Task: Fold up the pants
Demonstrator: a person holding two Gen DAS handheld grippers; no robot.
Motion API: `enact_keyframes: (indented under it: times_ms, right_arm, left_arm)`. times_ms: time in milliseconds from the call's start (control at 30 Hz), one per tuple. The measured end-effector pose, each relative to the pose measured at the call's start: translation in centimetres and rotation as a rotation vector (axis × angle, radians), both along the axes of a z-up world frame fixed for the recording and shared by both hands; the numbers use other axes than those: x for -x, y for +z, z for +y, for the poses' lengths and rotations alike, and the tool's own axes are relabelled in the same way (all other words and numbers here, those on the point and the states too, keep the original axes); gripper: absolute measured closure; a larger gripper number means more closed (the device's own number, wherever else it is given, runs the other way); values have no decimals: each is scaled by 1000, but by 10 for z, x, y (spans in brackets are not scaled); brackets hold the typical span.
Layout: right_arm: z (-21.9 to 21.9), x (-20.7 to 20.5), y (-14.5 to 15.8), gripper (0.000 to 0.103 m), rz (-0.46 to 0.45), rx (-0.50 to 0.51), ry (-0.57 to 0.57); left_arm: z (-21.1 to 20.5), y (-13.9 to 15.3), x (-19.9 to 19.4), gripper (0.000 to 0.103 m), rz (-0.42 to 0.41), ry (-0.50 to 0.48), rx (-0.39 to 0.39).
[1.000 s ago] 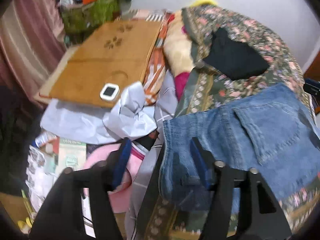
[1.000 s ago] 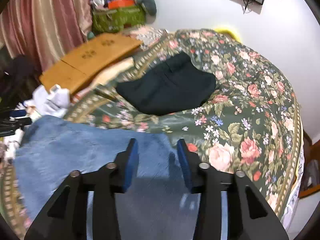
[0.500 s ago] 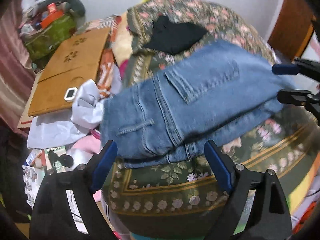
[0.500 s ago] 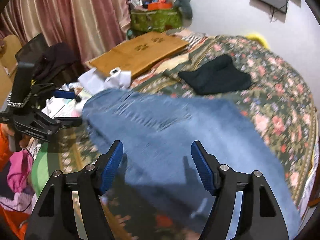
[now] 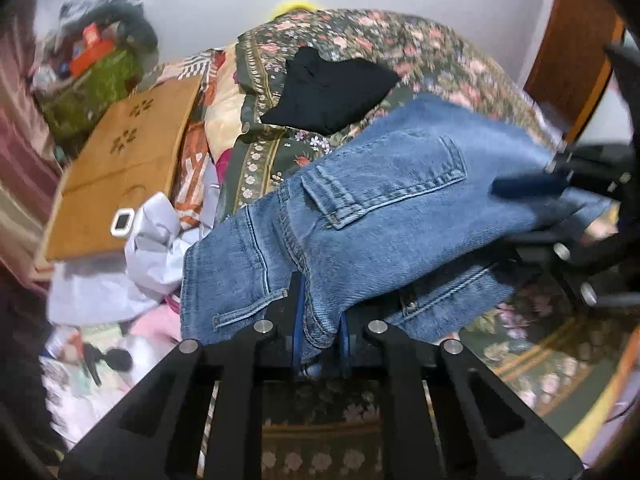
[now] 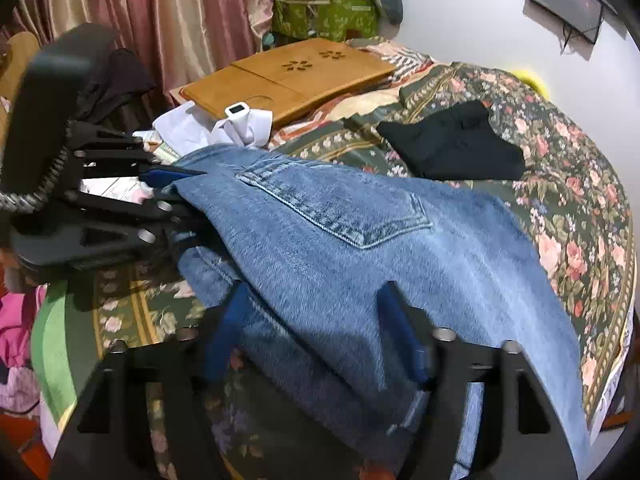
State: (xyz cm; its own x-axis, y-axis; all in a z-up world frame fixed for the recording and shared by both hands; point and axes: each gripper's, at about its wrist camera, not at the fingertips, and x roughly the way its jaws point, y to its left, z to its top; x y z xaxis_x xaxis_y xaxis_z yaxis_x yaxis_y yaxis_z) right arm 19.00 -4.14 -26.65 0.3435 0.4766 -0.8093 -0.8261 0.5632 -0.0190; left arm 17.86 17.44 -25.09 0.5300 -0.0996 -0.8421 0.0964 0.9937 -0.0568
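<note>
Jeans [image 5: 380, 208] on bedspread [image 5: 440, 52], garment [image 5: 328, 88] behind, board [image 5: 128, 160] left.

Left tool [image 5: 320, 344]: matte black linkage frame, triangular cut-outs in arms, round silver pin heads at joints, blue pads on fingers [image 5: 298, 320]. Seen from right wrist view: bulky black handle block, coiled grey-black cable at its rear. Right tool [image 6: 316, 332]: same black frame, silver pins, blue finger pads [image 6: 394, 328], slotted arms.

Jeans [image 6: 400, 256] hem cut off at frame edge; right gripper [image 5: 560, 200] motion-blurred in left view.
</note>
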Motion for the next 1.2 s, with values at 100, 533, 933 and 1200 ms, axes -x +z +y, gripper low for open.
enact_keyframes:
  times_ms: [100,533,933,1200]
  right_arm:
    - [-1,4,4,86,33,-37,5]
    - [-28,-10,41,42,74,-146,-109]
    - [-83,-57,-11,42,154,-60,-309]
    - [-167,-35,-12,38,214,-124,-431]
  left_arm:
    - [-1,-6,7,89,15,-11,17]
    - [-3,-27,30,88,56,-7,46]
    - [35,48,14,26,-99,123,33]
    - [13,0,-65,26,55,111,62]
